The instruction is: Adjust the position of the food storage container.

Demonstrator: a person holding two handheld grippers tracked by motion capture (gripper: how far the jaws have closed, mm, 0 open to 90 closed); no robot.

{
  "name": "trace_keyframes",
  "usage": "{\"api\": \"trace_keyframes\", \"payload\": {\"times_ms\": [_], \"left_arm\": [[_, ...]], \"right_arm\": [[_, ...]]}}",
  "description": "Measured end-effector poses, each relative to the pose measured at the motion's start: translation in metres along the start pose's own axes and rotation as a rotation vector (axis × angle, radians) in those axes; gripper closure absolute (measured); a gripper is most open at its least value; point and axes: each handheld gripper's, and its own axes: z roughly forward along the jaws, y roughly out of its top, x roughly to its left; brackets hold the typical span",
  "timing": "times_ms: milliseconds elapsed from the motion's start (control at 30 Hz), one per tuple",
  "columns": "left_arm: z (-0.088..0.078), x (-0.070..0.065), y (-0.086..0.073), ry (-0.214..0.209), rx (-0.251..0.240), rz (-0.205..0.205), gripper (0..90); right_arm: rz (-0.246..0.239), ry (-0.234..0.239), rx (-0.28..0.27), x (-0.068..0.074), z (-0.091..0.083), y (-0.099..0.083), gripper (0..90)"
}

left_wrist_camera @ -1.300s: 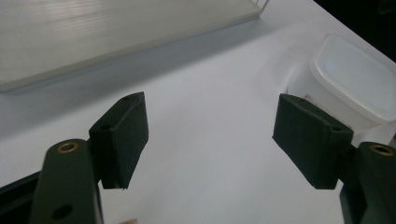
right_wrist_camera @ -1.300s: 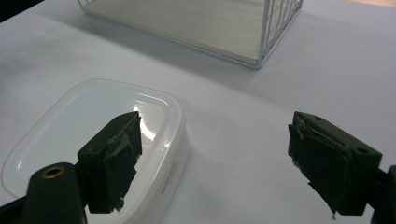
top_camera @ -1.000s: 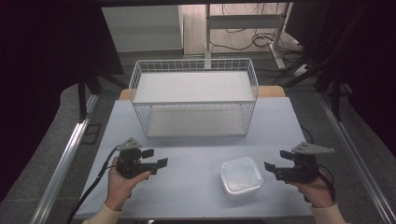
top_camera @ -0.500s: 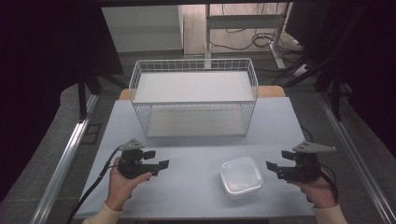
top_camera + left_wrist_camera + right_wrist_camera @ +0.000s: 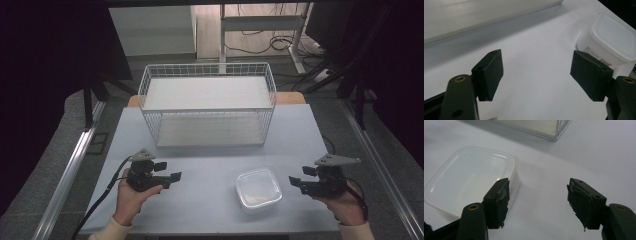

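The right gripper (image 5: 296, 181) jaws have just been closing (nothing between them, still spread); slide it straight toward the box (image 5: 258, 189), left gripper (image 5: 172, 177) spread too.

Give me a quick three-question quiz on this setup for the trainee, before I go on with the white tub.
1. True or false: the white tub sits inside the wire basket.
2. Which gripper is nearer the tub: A) the left gripper or B) the right gripper?
3. Fill in: the tub's lid is ____ (on or off).

Key
1. False. It stands on the table, in front of the basket and apart from it.
2. B. The right gripper sits just beside the tub, jaws apart with nothing between them; they have just been closing.
3. On.
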Motion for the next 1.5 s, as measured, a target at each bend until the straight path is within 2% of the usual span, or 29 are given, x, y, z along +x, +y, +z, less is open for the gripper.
{"api": "trace_keyframes", "payload": {"times_ms": [133,300,433,533,600,700,900,1100,1233,1500], "left_arm": [[0.001,-0.001,-0.001,0.003,0.011,0.003,26.1],[0.000,-0.002,-0.001,-0.001,0.011,0.002,26.1],[0.000,-0.001,-0.001,0.004,0.012,0.009,25.9],[0.000,-0.002,-0.002,0.001,0.014,0.010,26.0],[0.000,-0.002,-0.002,0.002,0.016,0.013,25.9],[0.000,-0.002,-0.002,0.003,0.019,0.012,25.9],[0.001,-0.003,-0.003,0.004,0.024,0.014,25.8],[0.002,-0.002,-0.003,0.008,0.031,0.017,25.6],[0.002,-0.002,-0.003,0.009,0.032,0.021,25.6],[0.002,0.000,-0.004,0.011,0.033,0.017,25.6]], "right_arm": [[-0.013,0.012,0.030,0.002,0.000,-0.002,40.4],[-0.041,0.036,0.085,0.005,0.003,-0.005,51.6],[-0.098,0.056,0.159,0.011,0.009,-0.007,68.1],[-0.174,0.044,0.222,0.017,0.014,-0.010,81.9],[-0.191,0.060,0.242,0.019,0.016,-0.012,88.7],[-0.220,0.084,0.267,0.024,0.020,-0.014,89.8],[-0.245,0.102,0.299,0.031,0.027,-0.015,89.8],[-0.274,0.099,0.300,0.040,0.032,-0.015,89.8],[-0.282,0.111,0.296,0.043,0.033,-0.015,89.8],[-0.314,0.144,0.293,0.059,0.039,-0.014,89.9]]}}
